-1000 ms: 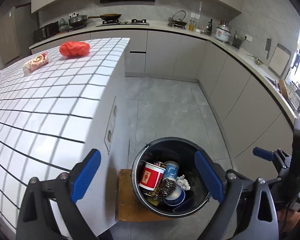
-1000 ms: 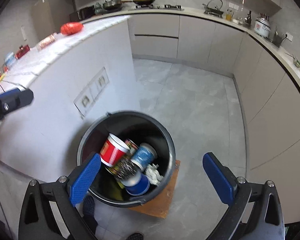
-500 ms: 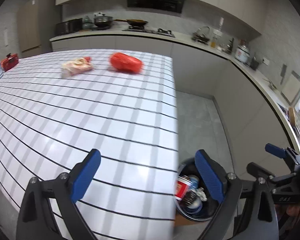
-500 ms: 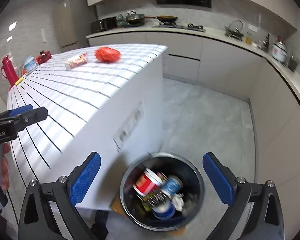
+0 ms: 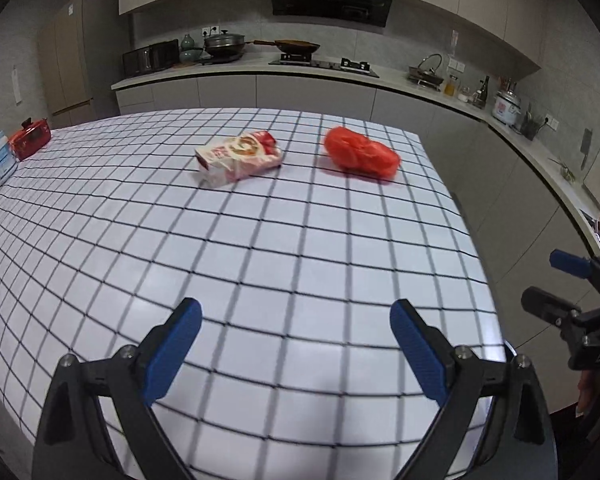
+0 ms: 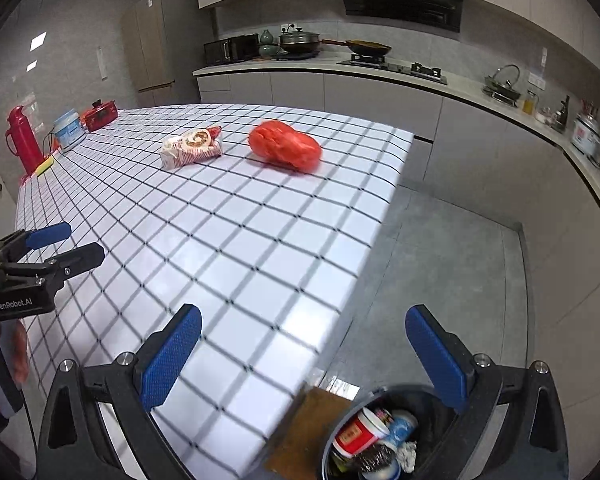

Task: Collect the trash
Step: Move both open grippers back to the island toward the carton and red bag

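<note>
A crumpled red plastic bag (image 5: 362,156) and a white-and-red snack packet (image 5: 240,158) lie side by side on the far part of the checked island top (image 5: 260,264). Both show in the right wrist view too: the bag (image 6: 285,149), the packet (image 6: 192,147). My left gripper (image 5: 296,346) is open and empty above the island's near part. My right gripper (image 6: 314,354) is open and empty over the island's right edge, above a black bin (image 6: 416,394) on the floor holding cups and scraps.
A red flask (image 6: 22,140), a blue-and-white tub (image 6: 70,128) and a red pot (image 6: 100,114) stand at the island's far left. A wooden board (image 6: 300,436) lies under the bin. Counters with cookware line the back and right walls. Grey floor lies right of the island.
Both grippers have risen and swung left from over the bin to above the island top. The bag and packet now lie ahead. Both stay open and empty.
</note>
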Action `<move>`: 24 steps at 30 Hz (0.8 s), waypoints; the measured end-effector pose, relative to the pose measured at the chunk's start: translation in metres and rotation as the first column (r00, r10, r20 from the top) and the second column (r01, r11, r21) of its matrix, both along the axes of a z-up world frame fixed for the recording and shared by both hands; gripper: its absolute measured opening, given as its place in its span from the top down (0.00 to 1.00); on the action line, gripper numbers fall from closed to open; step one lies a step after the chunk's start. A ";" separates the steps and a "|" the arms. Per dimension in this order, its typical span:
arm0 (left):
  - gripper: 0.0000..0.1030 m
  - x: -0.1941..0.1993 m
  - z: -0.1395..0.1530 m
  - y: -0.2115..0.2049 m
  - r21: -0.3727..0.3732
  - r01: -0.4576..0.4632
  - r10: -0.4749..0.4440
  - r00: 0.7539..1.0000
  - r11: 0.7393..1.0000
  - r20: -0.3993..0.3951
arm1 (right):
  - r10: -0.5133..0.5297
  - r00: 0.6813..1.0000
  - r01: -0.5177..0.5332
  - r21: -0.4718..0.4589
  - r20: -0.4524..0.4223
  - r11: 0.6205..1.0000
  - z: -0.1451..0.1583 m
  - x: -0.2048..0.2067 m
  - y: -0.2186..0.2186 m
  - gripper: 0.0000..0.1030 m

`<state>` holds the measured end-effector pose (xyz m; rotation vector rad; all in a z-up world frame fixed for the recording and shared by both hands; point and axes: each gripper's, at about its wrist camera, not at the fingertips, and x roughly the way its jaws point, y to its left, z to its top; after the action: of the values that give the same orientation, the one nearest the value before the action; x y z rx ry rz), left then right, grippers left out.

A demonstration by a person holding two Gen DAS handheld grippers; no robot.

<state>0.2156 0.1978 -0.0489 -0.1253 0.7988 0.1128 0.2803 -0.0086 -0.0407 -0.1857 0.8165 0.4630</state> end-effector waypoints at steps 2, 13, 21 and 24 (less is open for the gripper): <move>0.07 0.011 -0.002 0.017 -0.001 -0.001 0.001 1.000 1.000 -0.005 | -0.007 1.000 0.007 -0.010 0.001 1.000 0.000 0.013 0.018 0.00; 0.07 0.079 -0.014 0.082 0.042 0.076 -0.074 0.996 0.996 -0.043 | -0.053 0.998 0.051 -0.052 -0.025 0.997 -0.009 0.081 0.080 0.00; 0.07 0.141 -0.022 0.104 0.114 0.166 -0.162 0.986 0.980 -0.042 | -0.067 0.996 0.062 -0.088 -0.058 0.994 -0.021 0.127 0.111 0.00; 0.07 0.158 -0.023 0.110 0.105 0.206 -0.203 0.978 0.973 -0.039 | -0.062 0.995 0.054 -0.108 -0.072 0.993 -0.029 0.142 0.125 0.00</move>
<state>0.3733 0.3081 -0.0715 0.0622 0.8275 -0.0372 0.4219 0.1160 -0.0699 -0.2433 0.9186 0.3733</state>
